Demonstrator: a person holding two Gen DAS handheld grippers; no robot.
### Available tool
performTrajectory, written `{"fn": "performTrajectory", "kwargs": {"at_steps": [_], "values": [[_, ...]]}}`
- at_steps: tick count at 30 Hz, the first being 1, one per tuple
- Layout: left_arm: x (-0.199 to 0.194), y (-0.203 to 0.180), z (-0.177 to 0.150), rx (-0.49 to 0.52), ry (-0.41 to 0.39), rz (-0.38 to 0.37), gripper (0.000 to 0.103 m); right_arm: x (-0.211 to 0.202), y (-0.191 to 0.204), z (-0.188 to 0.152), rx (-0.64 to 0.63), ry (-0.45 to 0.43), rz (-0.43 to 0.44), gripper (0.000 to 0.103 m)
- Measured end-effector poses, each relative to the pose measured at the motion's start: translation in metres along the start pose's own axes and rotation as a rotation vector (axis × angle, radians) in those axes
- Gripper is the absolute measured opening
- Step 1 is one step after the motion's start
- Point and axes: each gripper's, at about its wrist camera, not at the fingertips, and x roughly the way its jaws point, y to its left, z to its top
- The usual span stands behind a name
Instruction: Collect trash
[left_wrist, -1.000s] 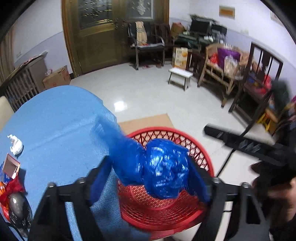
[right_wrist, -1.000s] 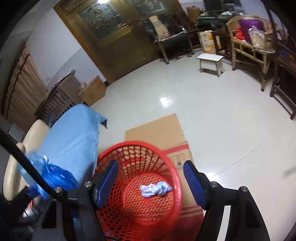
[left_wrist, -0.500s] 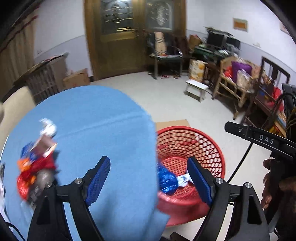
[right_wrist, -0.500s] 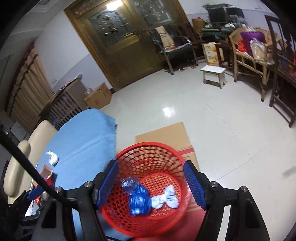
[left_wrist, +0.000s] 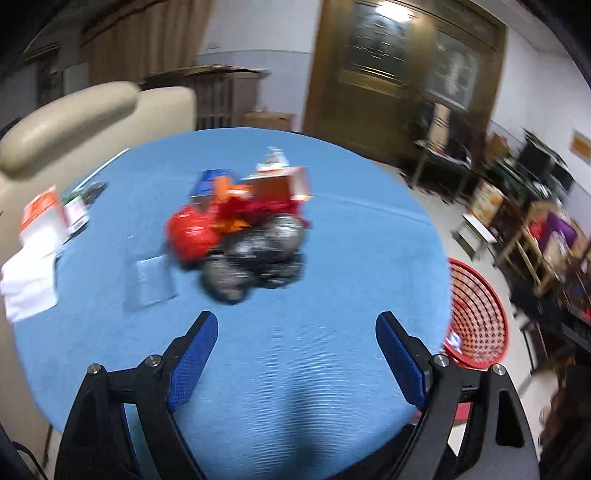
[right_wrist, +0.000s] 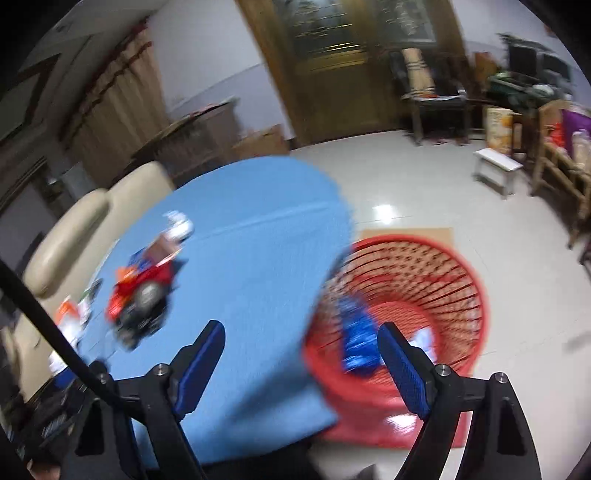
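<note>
While my left gripper (left_wrist: 295, 325) and right gripper (right_wrist: 301, 332) hang jaws apart, empty, short of the trash pile (left_wrist: 240, 240) — I risk scattering that loose heap with a clumsy grab.

Between our left fingers (left_wrist: 195, 354), which are blue-padded on black arms, we see a plain blue cloth (left_wrist: 332, 266), and ahead of their tips a heap (left_wrist: 240, 236) of red, orange, dark blue and glossy black with a brown carton on top. Left of the fingers lie white sheets (left_wrist: 33, 266), one with an orange patch, against a cream sofa (left_wrist: 74, 118). By our right fingers (right_wrist: 402, 365), also blue on black, the red lattice basket (right_wrist: 436, 280) holds a shiny blue wad (right_wrist: 358, 339) and a white scrap (right_wrist: 423, 338), and stands on brown cardboard (right_wrist: 436, 234) over a pale glossy floor (right_wrist: 424, 192).
</note>
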Motion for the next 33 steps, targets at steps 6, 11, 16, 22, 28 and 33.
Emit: {"fn": "performTrajectory", "kwargs": {"at_steps": [6,11,16,22,28,33], "values": [[0.004,0.032,-0.003,-0.073,-0.010,0.046,0.088,0.001,0.036,-0.014,-0.116,0.019,0.011,0.087],[0.005,0.046,0.001,-0.099,-0.020,0.072,0.088,-0.012,0.028,0.001,-0.085,-0.046,-0.011,0.087],[0.012,0.042,0.009,-0.094,-0.021,0.076,0.088,-0.048,0.001,0.027,-0.036,-0.183,-0.079,0.087],[0.020,0.032,0.017,-0.067,-0.017,0.076,0.088,-0.067,-0.048,0.053,0.065,-0.282,-0.205,0.087],[0.016,0.028,0.020,-0.055,-0.035,0.083,0.088,-0.058,-0.072,0.053,0.152,-0.250,-0.220,0.087],[0.001,0.023,0.023,-0.049,-0.075,0.073,0.088,-0.045,-0.035,0.035,0.041,-0.186,-0.133,0.087]]}}
